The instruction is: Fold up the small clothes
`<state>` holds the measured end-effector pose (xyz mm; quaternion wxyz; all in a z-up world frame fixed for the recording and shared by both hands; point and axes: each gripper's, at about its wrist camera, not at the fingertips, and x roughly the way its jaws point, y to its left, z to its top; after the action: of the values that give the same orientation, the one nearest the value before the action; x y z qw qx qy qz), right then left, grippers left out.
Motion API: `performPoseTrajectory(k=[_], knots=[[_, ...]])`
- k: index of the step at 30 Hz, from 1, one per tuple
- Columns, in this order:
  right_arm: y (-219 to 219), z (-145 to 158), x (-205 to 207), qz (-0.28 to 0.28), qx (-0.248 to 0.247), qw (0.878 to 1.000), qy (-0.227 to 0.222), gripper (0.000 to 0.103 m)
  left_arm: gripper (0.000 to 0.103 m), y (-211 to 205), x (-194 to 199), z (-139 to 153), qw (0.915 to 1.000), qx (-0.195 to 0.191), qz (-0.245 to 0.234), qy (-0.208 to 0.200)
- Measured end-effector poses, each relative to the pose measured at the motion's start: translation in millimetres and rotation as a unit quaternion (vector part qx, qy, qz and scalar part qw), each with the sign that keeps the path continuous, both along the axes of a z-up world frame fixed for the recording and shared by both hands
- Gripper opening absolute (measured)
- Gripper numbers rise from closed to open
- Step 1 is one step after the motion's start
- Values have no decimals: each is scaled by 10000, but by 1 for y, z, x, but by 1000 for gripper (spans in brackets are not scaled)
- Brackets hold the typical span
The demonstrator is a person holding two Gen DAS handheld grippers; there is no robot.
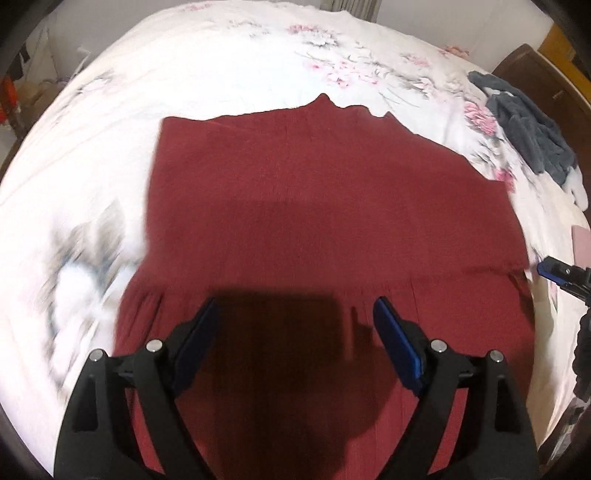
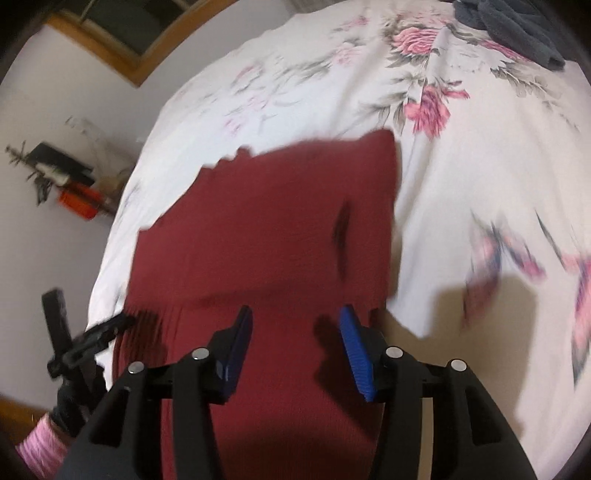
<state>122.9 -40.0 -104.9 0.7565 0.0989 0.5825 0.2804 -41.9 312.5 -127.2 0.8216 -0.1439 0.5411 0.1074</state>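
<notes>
Red garment [image 1: 314, 206], one, lies on floral bedsheet [image 1: 229, 74]; both tongs [image 1: 295, 325] [image 2: 295, 336] gape, released.

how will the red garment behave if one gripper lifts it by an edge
The red garment will probably drape and sag, since it lies limp and flat on the bedsheet. Its folded layer may slide open. It looks like thin ribbed knit, so likely light, and the ridged pads should grip it.

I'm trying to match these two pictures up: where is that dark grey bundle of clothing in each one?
Left wrist view: the grey bundle lies at the right edge, on the floral bedsheet.
Right wrist view: it sits at the top right corner.
Shared landmark: the red garment, central in both.
</notes>
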Motion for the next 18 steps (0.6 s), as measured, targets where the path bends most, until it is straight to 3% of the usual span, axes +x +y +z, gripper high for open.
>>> performPoseTrajectory(k=[5, 10, 13, 18], knots=[[-33, -9, -83, 476, -156, 9970, 588, 51, 85, 1, -86, 11, 9985, 219, 197, 472], [-68, -24, -151, 463, -404, 9910, 1188, 53, 85, 12, -165, 6, 9918, 124, 707, 1053], [-87, -32, -177, 328, -423, 9876, 1477, 55, 85, 13, -200, 1, 9868, -165, 1000, 1263], [-96, -45, -192, 276, -470, 9838, 1707, 57, 86, 4, -224, -9, 9843, -259, 936, 1472]])
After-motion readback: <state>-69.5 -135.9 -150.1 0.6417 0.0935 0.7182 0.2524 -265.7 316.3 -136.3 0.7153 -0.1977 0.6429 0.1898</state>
